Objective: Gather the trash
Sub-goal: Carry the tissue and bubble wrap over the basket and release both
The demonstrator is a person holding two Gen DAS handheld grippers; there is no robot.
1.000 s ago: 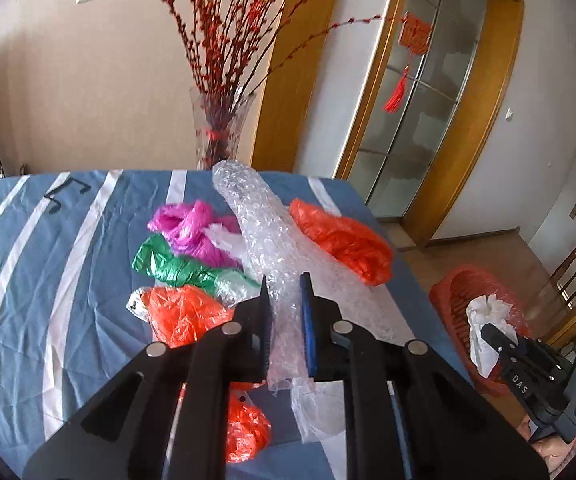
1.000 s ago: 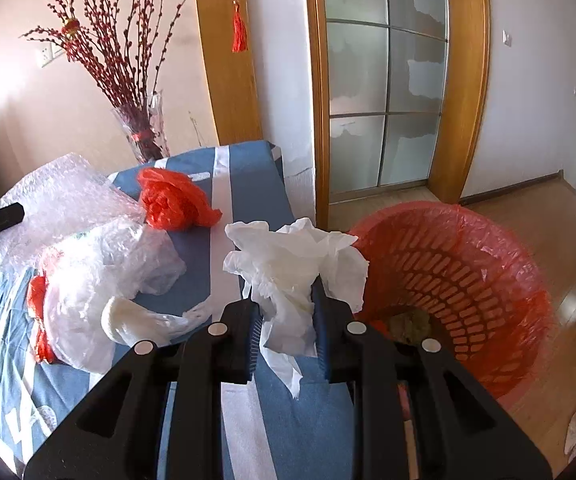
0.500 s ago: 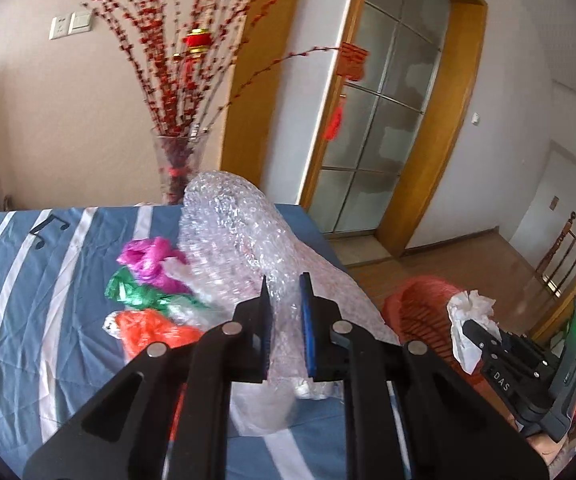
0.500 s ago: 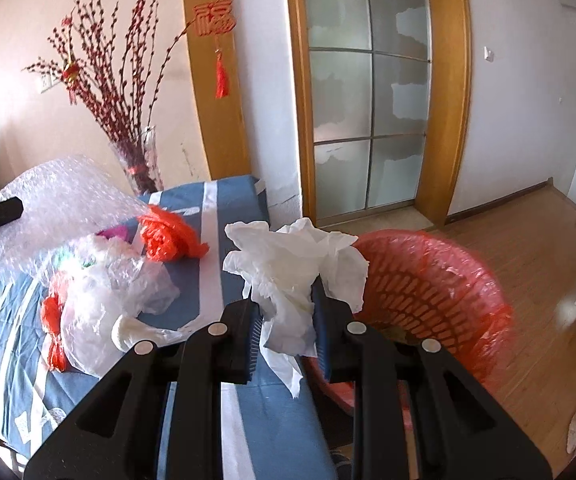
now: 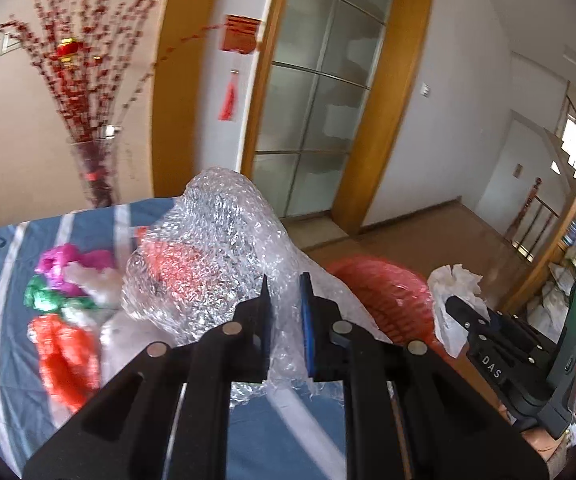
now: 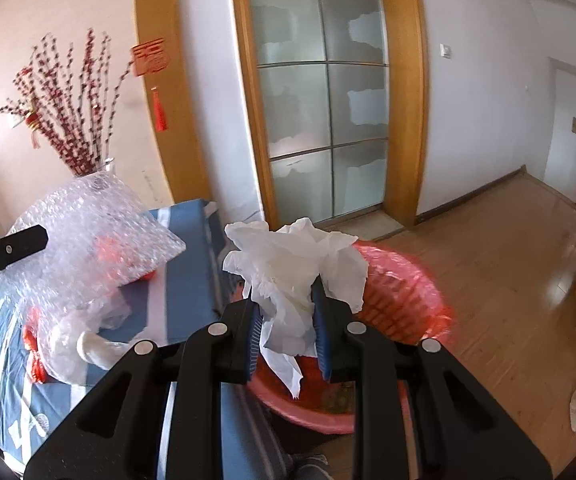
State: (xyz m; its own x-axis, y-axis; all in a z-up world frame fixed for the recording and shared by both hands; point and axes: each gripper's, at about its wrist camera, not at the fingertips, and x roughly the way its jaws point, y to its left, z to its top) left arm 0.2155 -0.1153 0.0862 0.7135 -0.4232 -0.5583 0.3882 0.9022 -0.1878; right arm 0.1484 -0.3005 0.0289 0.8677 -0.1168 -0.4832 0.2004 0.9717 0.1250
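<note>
Holding crumpled white tissue paper (image 6: 288,276) clamped over the red mesh plastic basket (image 6: 404,300), the right gripper (image 6: 287,320) carries featherlight stuff. Left gripper (image 5: 286,320) pinches a clear bubble-wrap sheet (image 5: 216,256) by its edge above the table (image 5: 4,280); springy, probably slippery.

A table with a blue, white-striped cloth (image 5: 4,264) serves as the reference point. At its far edge, against the wall, stands a glass vase (image 5: 95,176) holding red-budded branches (image 6: 68,120); a wall switch plate (image 5: 2,46) sits above and left of the table. Beyond the table's far right corner is a wood-framed frosted glass door (image 6: 320,100), with a red tasselled ornament (image 6: 156,80) hung beside its frame.
</note>
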